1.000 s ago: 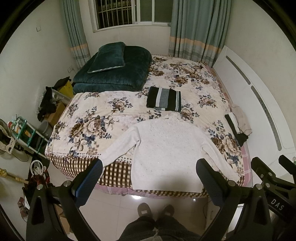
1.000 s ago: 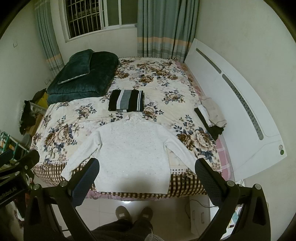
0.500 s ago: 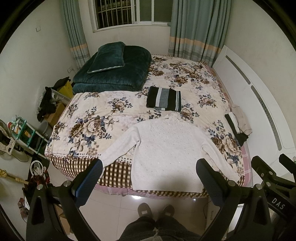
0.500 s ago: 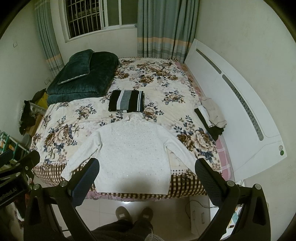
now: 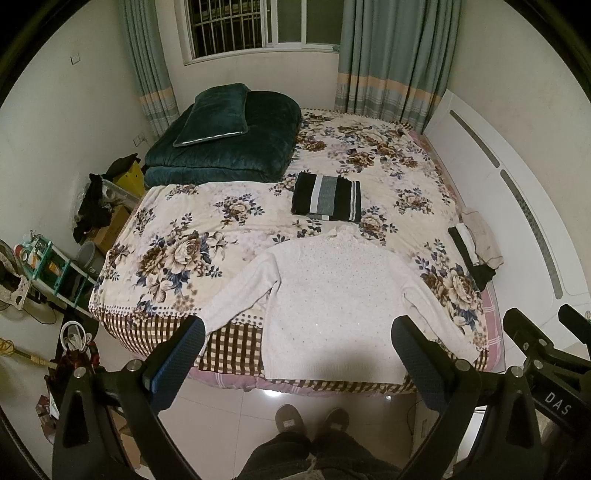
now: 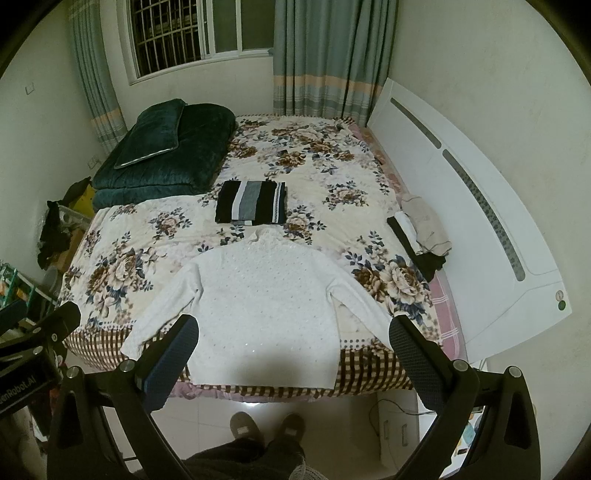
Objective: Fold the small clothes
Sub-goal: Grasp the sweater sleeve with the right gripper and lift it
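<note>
White knitted long-sleeved sweater point(image 5: 332, 291) lay spread flat, front down or up I could not tell, at the near edge of the bed's floral-printed cream bedspread point(image 5: 192, 229), sleeves angled out and its hem overhanging the checked border. Both the left gripper point(image 5: 297, 354) and the right gripper point(image 6: 293, 350) hung above the floor short of the bed, jaws spread wide and holding nothing.

Risk, as I judged it: the overhanging hem could drag the loose knit off the edge once a sleeve was lifted, and a pinch might catch the bedspread beneath as well.

Farther back sat a folded black-and-grey striped garment point(image 5: 327, 197); a small pile of beige and black clothes point(image 6: 421, 232) lay at the right edge by the white headboard point(image 6: 461, 206). A dark green quilt point(image 5: 229, 144) filled the far left corner beneath a barred window point(image 5: 255, 26).
</note>
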`<state>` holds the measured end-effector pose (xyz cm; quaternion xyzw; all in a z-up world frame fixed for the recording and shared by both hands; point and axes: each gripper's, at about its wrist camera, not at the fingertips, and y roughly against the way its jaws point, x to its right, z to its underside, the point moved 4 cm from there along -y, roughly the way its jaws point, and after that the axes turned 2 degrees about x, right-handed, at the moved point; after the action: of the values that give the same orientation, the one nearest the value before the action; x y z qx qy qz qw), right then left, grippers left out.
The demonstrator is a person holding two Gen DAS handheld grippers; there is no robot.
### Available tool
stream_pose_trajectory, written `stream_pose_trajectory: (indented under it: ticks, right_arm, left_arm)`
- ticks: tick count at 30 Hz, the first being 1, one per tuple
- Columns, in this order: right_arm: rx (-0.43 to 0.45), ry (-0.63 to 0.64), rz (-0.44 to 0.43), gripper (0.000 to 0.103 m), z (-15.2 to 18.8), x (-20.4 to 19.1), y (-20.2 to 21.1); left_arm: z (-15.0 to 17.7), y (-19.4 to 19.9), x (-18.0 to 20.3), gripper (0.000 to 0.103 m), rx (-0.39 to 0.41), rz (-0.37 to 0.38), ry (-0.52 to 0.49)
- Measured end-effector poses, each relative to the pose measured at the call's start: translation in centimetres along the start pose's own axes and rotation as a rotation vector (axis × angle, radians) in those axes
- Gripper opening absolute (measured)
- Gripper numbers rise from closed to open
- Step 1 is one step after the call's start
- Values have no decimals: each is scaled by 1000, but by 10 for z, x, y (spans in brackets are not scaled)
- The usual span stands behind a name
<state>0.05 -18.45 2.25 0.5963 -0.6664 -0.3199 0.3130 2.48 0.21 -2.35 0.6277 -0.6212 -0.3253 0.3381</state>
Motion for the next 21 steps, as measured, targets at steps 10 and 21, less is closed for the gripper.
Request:
stream_pose_trajectory:
  ticks: [10,21]
  right_arm:
    - [-5,-36,4,103,-2,0,-7]
    - [-99,-372,52,103,25,122,-162]
  left_arm:
    - [-15,-11,-5,103,33,-33,-28]
    - [-41,-134,33,103,58,-53,-92]
